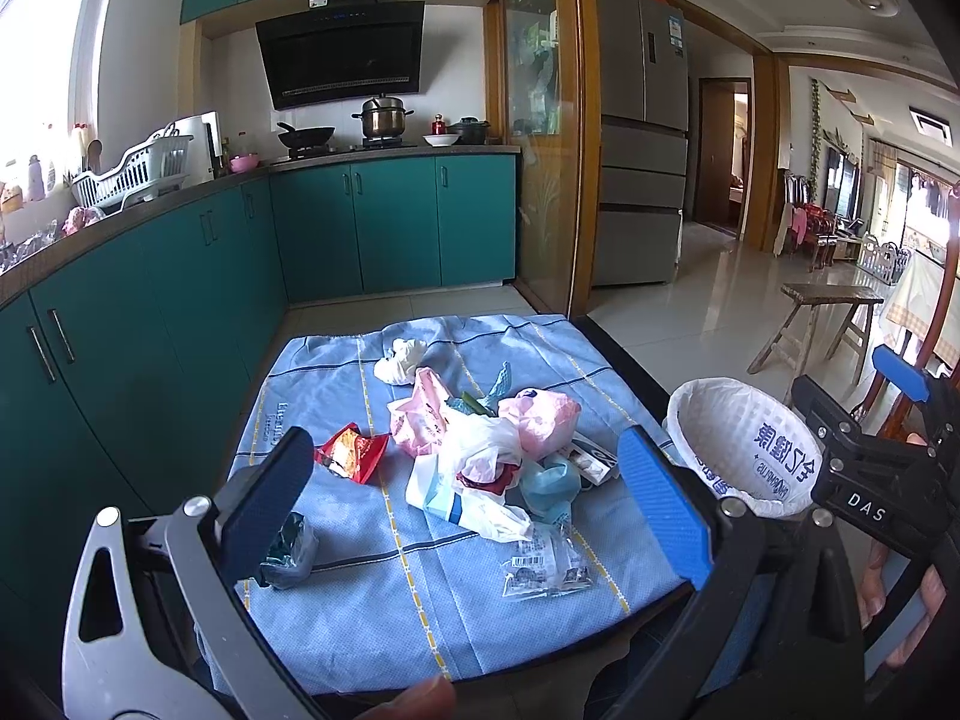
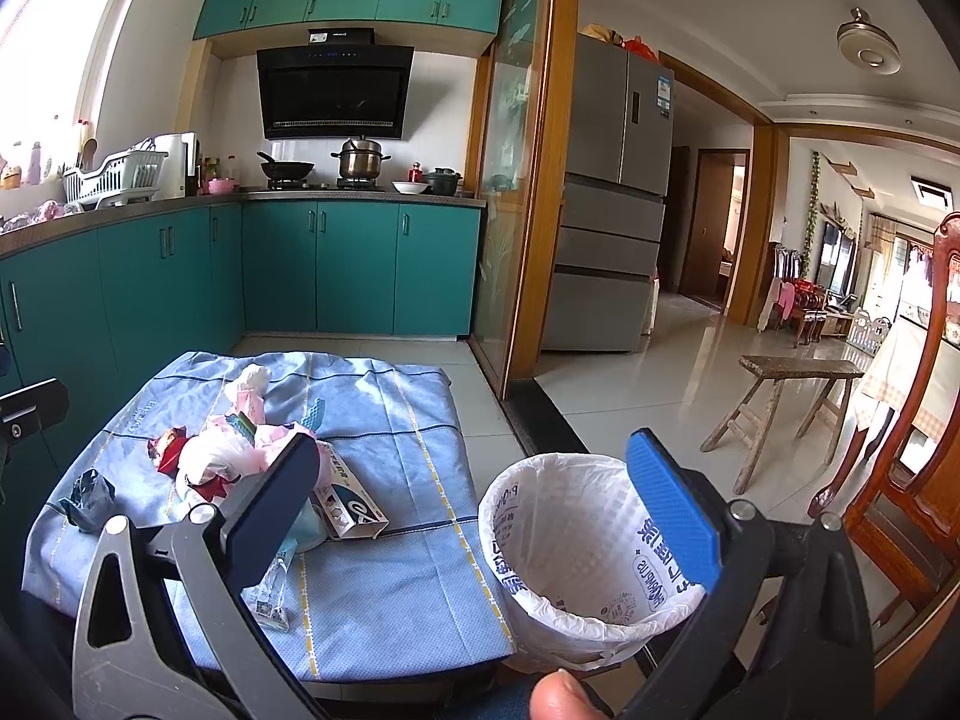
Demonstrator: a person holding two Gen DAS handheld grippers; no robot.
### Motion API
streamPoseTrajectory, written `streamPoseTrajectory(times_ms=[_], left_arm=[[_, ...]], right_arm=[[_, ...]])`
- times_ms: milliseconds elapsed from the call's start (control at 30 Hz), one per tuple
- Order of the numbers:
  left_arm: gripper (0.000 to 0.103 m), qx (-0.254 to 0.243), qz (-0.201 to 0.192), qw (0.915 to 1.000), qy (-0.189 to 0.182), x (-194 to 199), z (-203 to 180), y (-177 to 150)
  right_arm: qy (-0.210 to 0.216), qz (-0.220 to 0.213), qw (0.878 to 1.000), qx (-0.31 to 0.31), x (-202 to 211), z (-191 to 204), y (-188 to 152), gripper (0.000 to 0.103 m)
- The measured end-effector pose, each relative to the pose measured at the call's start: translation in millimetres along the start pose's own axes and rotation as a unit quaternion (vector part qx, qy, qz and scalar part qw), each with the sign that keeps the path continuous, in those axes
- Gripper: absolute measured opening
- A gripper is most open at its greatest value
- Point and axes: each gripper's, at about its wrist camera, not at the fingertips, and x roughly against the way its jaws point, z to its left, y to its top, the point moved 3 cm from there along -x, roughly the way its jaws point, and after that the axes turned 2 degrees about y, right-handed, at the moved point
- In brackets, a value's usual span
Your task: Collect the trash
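Observation:
A pile of trash (image 1: 486,450) lies on a low table under a blue cloth (image 1: 372,612): pink and white plastic bags, a red snack wrapper (image 1: 351,452), a crumpled white tissue (image 1: 401,360), a clear wrapper (image 1: 546,567) and a dark crumpled wrapper (image 1: 288,552). My left gripper (image 1: 465,504) hovers open above the near side of the pile, holding nothing. A white-lined trash bin (image 2: 588,558) stands on the floor right of the table. My right gripper (image 2: 486,516) is open and empty between the table and the bin. The right wrist view also shows a flat carton (image 2: 351,501).
Teal kitchen cabinets (image 1: 180,276) run along the left and back. A wooden stool (image 2: 792,396) and a wooden chair (image 2: 906,474) stand on the tiled floor to the right. A grey fridge (image 2: 606,192) is behind a glass partition (image 2: 510,180).

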Motion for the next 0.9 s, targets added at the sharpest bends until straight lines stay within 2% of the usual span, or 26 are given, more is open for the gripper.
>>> streamPoseTrajectory(times_ms=[900], left_arm=[[0.100, -0.001, 0.015, 0.9999, -0.001, -8.7, -2.1, -7.7]], right_arm=[[0.001, 0.003, 1.000, 0.001, -1.3, 0.8, -4.2, 0.100]])
